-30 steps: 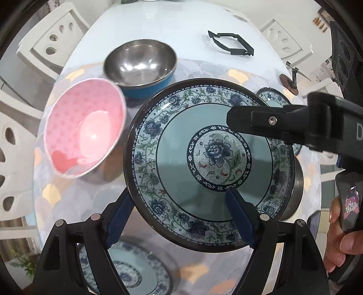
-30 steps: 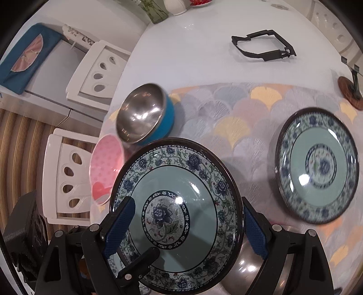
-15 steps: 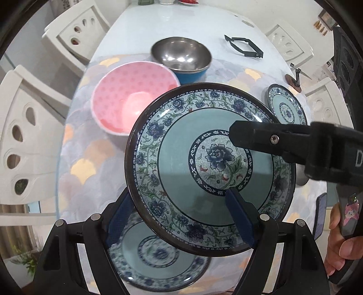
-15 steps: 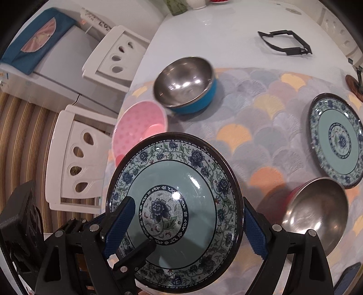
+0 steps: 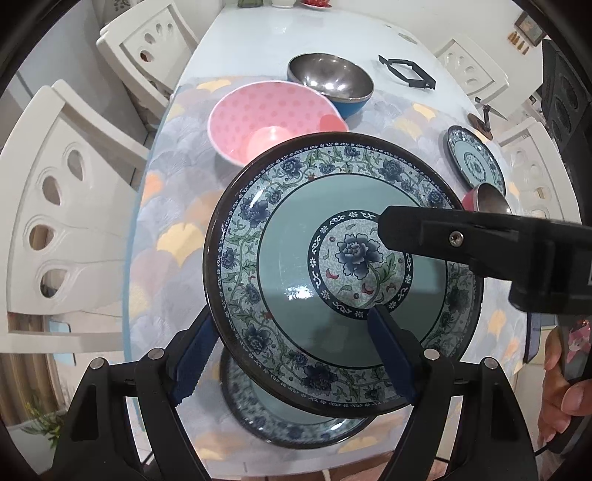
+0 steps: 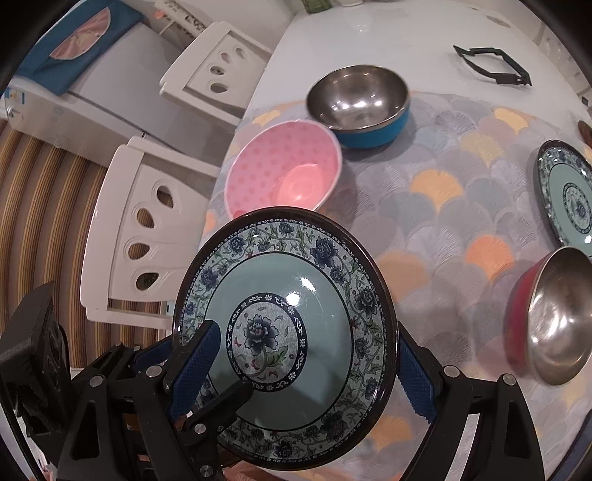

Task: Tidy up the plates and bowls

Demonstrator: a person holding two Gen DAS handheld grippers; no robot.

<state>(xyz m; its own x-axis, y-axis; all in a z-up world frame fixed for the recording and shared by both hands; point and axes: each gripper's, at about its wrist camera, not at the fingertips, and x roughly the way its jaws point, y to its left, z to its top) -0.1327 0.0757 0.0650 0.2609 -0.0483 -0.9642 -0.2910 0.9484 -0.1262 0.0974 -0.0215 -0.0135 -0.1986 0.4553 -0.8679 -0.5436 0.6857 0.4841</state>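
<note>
Both claws grip one flowered plate together and hold it up in the air. On my left claw, one blue finger lies on top of the plate and the other goes under its rim. My right claw holds it the same way from the other side, so its jaws stand wide but are full.

The plate is almost flat, tipped a little, with its picture side up. Right under its near edge lies a second plate with the same flowers, flat on the table, close to my side. I think that is where this one goes, on top. So the way to go is down and a bit back toward me. Both hands are just as near, since they share the hold.

Farther off sit a pink bowl and a steel bowl with a blue outside, touching each other. Off to the right are a third plate and a steel bowl with a red outside.
</note>
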